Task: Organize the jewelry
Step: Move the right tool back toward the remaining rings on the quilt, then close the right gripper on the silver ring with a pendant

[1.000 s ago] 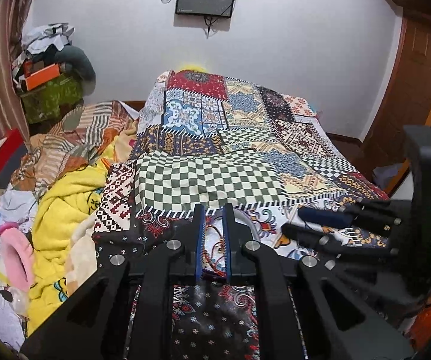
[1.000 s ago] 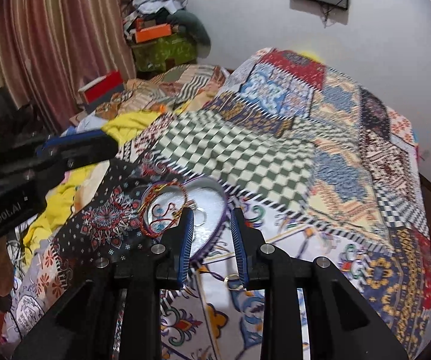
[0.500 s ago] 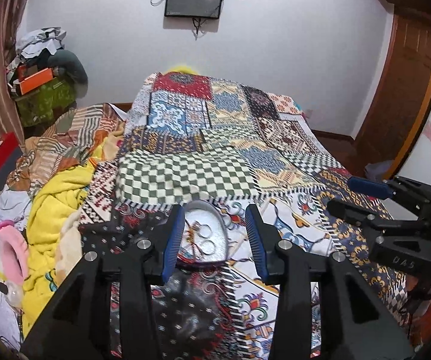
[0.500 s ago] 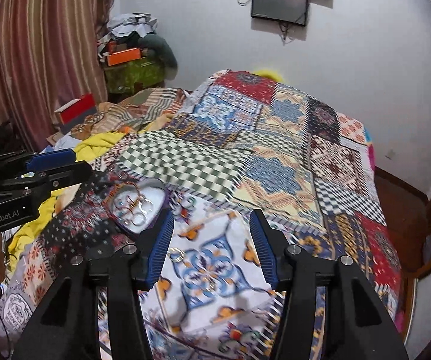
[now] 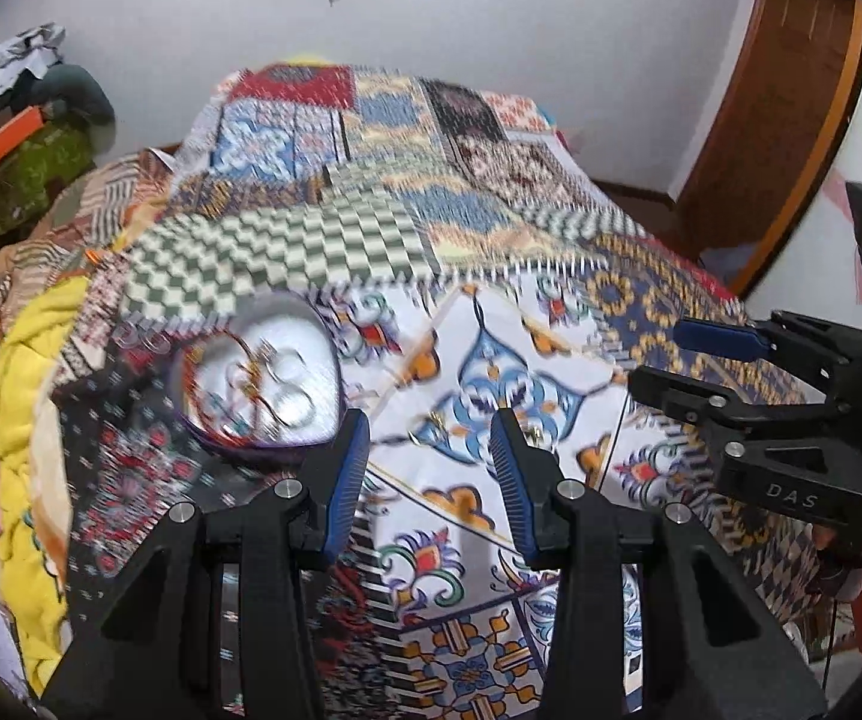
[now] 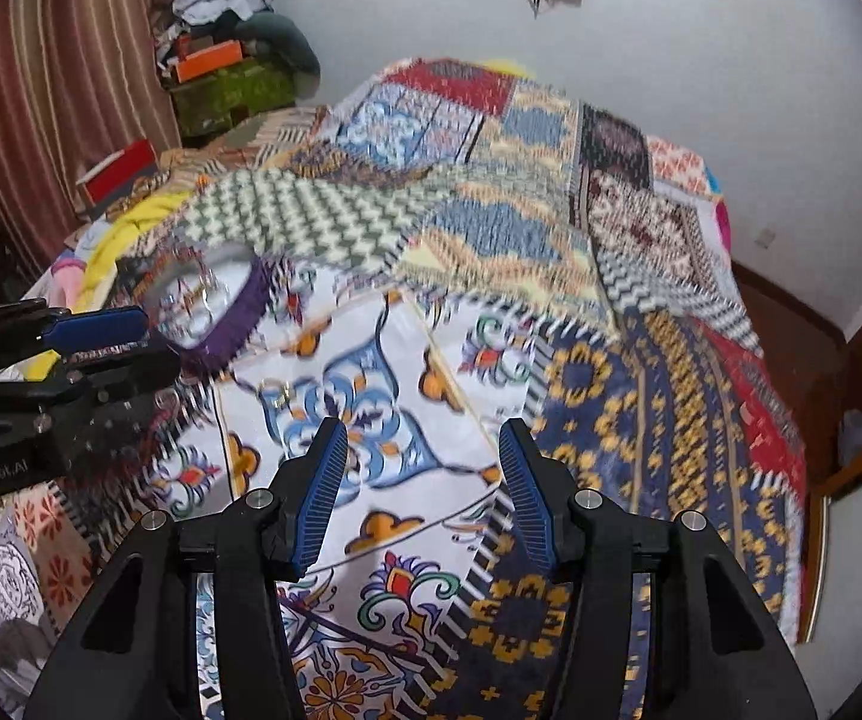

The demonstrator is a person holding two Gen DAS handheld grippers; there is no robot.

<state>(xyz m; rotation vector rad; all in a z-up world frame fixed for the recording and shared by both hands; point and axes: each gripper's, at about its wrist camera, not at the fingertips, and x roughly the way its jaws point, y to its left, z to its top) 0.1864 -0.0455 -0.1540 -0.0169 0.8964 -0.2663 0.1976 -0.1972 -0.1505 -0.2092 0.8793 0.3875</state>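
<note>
On the patchwork bedspread [image 5: 490, 228] — heart-shaped dish [image 5: 263, 372], loose ring [image 6: 278, 394] beside it.

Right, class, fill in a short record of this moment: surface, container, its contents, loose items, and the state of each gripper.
surface: patchwork bedspread covering a bed
container: round tray with purple rim, resting on the bedspread
contents: rings and a beaded bracelet, blurred
loose items: small gold ring on the white patch, outside the tray
left gripper: open, empty, just right of the tray
right gripper: open, empty, over the white patch
image quality: motion blur in both views
</note>
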